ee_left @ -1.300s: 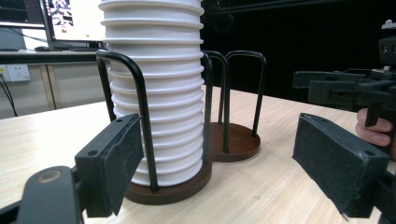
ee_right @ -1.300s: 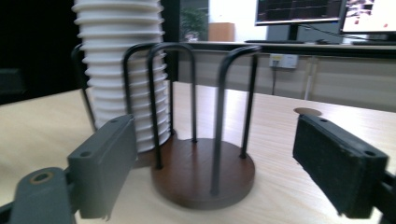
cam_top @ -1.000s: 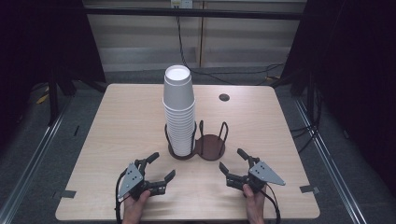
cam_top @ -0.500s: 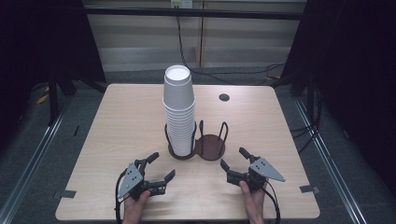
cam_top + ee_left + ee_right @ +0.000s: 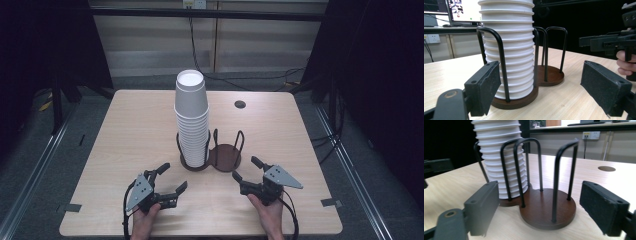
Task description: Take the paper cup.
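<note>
A tall stack of white paper cups (image 5: 192, 120) stands upside down in the left slot of a dark wooden two-slot holder (image 5: 225, 158) with black wire loops. The right slot is empty. My left gripper (image 5: 172, 177) is open on the table in front and to the left of the holder. My right gripper (image 5: 245, 168) is open in front and to the right of it. In the left gripper view the cups (image 5: 509, 50) rise just beyond the spread pads (image 5: 485, 86). The right gripper view looks between its pads (image 5: 602, 206) at the empty slot (image 5: 549, 207).
A round cable hole (image 5: 240, 104) lies in the light wooden table (image 5: 125, 130) near its far edge. In the left gripper view the other gripper (image 5: 614, 42) and a hand show at the right. Dark floor and rails surround the table.
The right gripper has drifted very slightly; the left gripper, cups and holder stay where they were.
</note>
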`<state>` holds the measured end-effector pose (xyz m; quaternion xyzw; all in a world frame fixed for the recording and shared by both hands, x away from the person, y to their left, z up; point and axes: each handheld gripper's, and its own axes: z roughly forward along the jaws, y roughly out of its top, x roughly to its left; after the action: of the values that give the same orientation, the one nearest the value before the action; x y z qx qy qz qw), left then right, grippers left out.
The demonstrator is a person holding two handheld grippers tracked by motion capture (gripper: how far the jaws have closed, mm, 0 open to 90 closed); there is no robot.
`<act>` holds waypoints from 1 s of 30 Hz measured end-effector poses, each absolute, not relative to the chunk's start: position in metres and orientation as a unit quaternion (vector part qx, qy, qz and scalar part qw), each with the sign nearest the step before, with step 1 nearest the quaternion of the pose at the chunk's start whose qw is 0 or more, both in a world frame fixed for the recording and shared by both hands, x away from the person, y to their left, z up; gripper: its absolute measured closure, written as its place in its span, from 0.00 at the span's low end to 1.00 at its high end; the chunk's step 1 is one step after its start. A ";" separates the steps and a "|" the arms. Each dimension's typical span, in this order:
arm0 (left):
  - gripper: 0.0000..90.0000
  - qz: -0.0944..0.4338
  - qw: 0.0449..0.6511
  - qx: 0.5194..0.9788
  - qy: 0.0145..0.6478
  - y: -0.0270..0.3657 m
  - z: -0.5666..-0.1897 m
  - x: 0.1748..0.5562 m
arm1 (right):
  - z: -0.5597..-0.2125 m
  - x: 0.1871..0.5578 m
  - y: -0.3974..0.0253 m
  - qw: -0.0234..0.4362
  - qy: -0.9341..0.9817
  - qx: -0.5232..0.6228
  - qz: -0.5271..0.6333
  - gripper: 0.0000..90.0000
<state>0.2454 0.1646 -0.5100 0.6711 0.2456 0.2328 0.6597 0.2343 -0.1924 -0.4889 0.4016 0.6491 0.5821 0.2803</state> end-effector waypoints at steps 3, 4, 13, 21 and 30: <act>0.18 0.238 0.658 0.672 0.244 0.165 -0.510 0.246 | -0.483 0.234 -0.191 0.278 0.655 0.387 0.586 0.22; 0.18 0.238 0.658 0.672 0.244 0.165 -0.510 0.246 | -0.483 0.234 -0.191 0.278 0.655 0.387 0.586 0.22; 0.18 0.238 0.657 0.673 0.242 0.166 -0.510 0.246 | -0.468 0.234 -0.187 0.267 0.675 0.362 0.586 0.25; 0.18 0.233 0.661 0.671 0.244 0.165 -0.510 0.246 | -0.455 0.239 -0.185 0.249 0.672 0.355 0.601 0.23; 0.18 0.235 0.661 0.671 0.240 0.166 -0.510 0.246 | -0.436 0.244 -0.182 0.229 0.677 0.354 0.604 0.24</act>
<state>0.2459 0.1656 -0.5100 0.6711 0.2403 0.2355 0.6606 0.2445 -0.1823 -0.4359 0.3536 0.6766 0.6038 0.2294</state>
